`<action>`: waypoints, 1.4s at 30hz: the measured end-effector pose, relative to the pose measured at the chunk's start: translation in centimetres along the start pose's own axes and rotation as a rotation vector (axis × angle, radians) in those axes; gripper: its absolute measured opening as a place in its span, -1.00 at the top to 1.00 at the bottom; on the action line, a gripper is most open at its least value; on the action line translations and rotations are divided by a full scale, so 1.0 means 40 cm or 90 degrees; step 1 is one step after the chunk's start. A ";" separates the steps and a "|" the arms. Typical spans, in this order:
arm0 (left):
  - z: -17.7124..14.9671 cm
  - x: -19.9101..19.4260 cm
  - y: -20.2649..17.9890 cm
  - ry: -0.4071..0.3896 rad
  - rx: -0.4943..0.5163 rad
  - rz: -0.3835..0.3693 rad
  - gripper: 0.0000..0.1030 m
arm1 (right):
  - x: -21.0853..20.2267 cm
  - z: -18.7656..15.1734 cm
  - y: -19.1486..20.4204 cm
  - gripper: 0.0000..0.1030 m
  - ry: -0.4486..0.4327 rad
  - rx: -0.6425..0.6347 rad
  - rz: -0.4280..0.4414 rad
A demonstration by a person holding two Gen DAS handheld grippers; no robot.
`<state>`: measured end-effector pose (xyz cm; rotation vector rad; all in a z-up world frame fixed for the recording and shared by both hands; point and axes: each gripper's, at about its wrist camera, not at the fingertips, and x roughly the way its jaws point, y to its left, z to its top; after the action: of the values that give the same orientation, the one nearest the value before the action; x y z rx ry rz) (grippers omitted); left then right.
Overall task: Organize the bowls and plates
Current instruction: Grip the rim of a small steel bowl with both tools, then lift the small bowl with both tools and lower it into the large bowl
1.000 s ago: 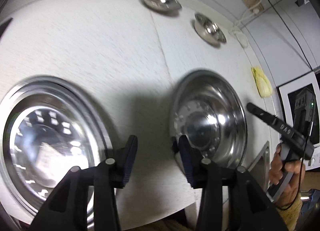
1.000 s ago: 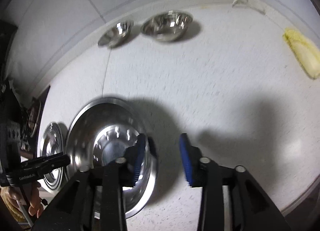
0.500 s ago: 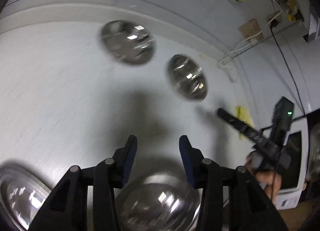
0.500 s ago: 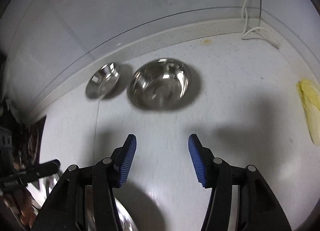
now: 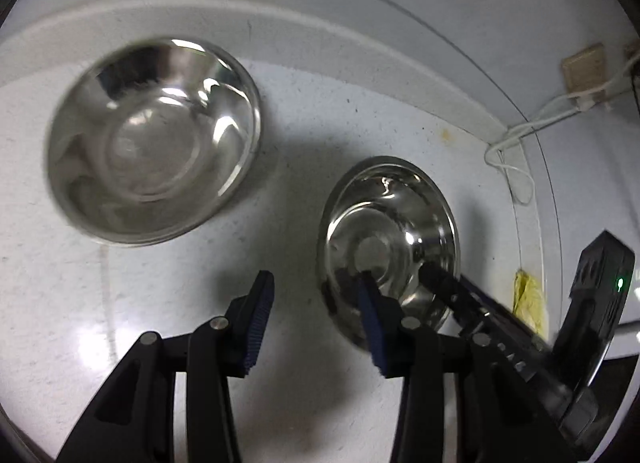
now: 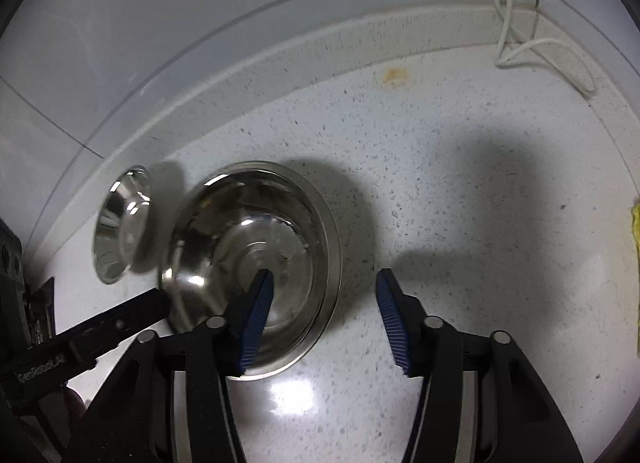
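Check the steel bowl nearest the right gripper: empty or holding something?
Empty. The bowl shows only bare reflective metal inside, sitting upright on the counter.

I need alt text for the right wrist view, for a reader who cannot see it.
The right gripper, jaws closing with nothing held, straddles the near rim of a round shiny steel bowl on a speckled white counter. A second steel bowl sits left, near the left gripper's black finger.

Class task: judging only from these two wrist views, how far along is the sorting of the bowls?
Done: nothing visibly stacked; the two steel bowls, one and the other, sit apart on the counter. In hand: the left gripper and right gripper both straddle the second bowl's rim, jaws closing, not yet pressing. Left: lifting and nesting the bowls.
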<state>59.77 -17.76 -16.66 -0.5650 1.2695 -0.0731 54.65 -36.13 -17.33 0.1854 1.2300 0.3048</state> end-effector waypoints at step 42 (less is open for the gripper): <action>-0.670 -0.374 0.224 0.057 0.035 -0.014 0.84 | -0.305 -0.640 0.196 0.77 0.021 -0.130 0.070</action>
<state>28.28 -14.36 -12.25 -0.5326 1.3448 -0.1527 25.77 -33.36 -12.39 0.0716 1.2155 0.5279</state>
